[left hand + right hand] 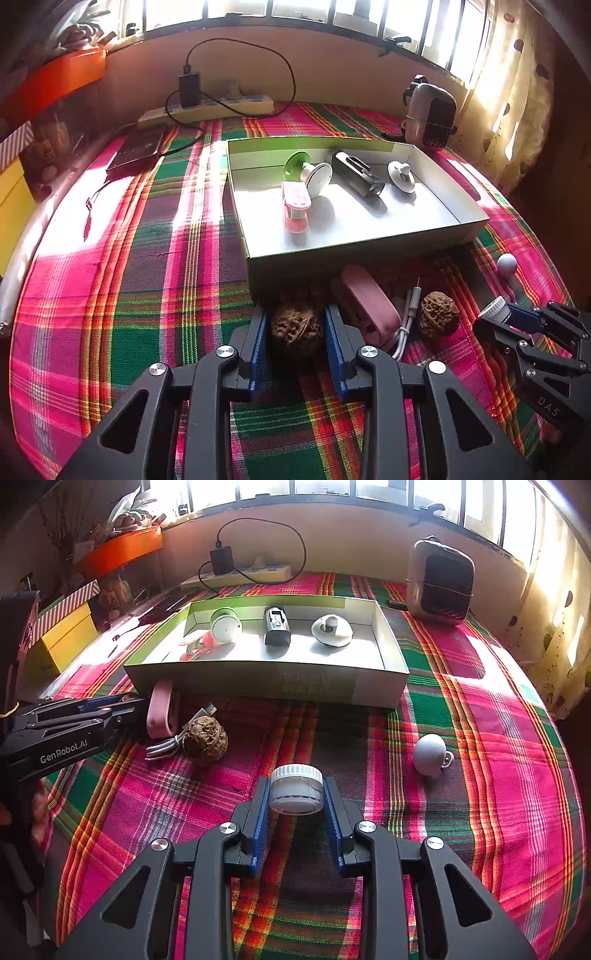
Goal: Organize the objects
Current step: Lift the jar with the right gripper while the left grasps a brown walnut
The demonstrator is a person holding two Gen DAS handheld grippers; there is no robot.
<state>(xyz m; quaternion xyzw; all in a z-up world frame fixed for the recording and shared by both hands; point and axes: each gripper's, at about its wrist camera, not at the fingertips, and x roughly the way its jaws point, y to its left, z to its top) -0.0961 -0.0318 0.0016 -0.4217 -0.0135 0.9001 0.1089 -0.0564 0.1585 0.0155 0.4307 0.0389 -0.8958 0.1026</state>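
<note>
Walnuts, two of them, lie on the plaid cloth (461, 709) in front of the box (266, 686). The left gripper (297, 332) straddles one walnut (295, 328); its blue pads stand at the nut's sides, and I cannot tell whether they press yet. The second walnut (205, 740) lies to its right, past a pink case (369, 306) and a white cable (406, 321), all crowded against the box's near wall. The right gripper (295, 794) is clenched on one small white-capped jar (296, 790), held over open cloth. One grey ball (430, 754) lies apart on its right, with bare cloth between it and the box. The box is open-topped with low walls and holds five things: a pink toy (295, 206), a green disc (297, 162), two white knobs (402, 177) and a black device (356, 177), leaving its near half free. Behind it stand a heater (441, 583) and a power strip (240, 576) by the wall.
</note>
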